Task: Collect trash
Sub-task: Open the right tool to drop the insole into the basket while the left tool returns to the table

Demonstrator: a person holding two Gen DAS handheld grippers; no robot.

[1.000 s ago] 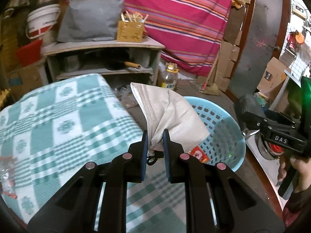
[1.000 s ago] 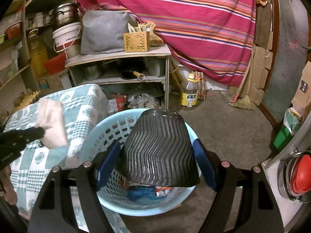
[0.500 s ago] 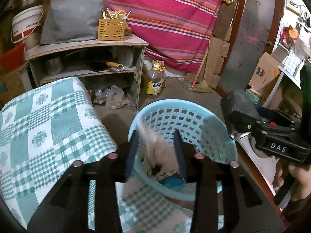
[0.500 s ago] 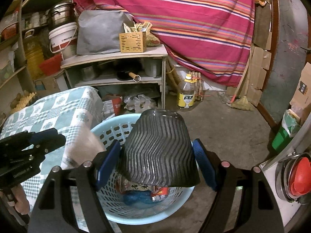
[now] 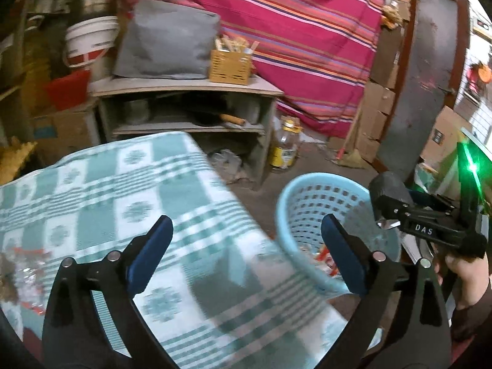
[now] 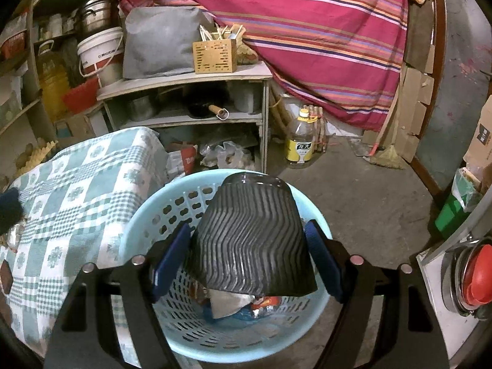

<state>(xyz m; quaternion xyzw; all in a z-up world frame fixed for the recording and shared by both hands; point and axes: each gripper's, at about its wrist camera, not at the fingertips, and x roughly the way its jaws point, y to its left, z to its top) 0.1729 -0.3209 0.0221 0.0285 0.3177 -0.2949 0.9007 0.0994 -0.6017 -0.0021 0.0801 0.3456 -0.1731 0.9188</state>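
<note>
My left gripper [image 5: 246,230] hangs over the green checked tablecloth [image 5: 138,190], its jaws opening wide with nothing between them. A light blue perforated basket [image 5: 310,206] stands just right of the table. In the right wrist view my right gripper [image 6: 246,246] is shut on a black ribbed cup [image 6: 252,215], held upside down above the basket [image 6: 144,215]. A beige face mask [image 6: 227,306] lies inside on red and blue wrappers. Crumpled clear wrappers [image 5: 24,264] rest on the table's left edge. The left wrist view shows the cup [image 5: 389,187] at the basket's right.
A grey shelf unit [image 6: 190,80] with a wooden box, a grey bag and pans stands behind the table. A yellow oil bottle [image 6: 301,144] and a broom [image 6: 384,153] sit on the concrete floor. A pot with a red lid [image 6: 473,273] is at the right edge.
My left gripper carried the beige mask over the basket, opened and let it drop in, then swung back left over the table. The right gripper kept still with the cup.
</note>
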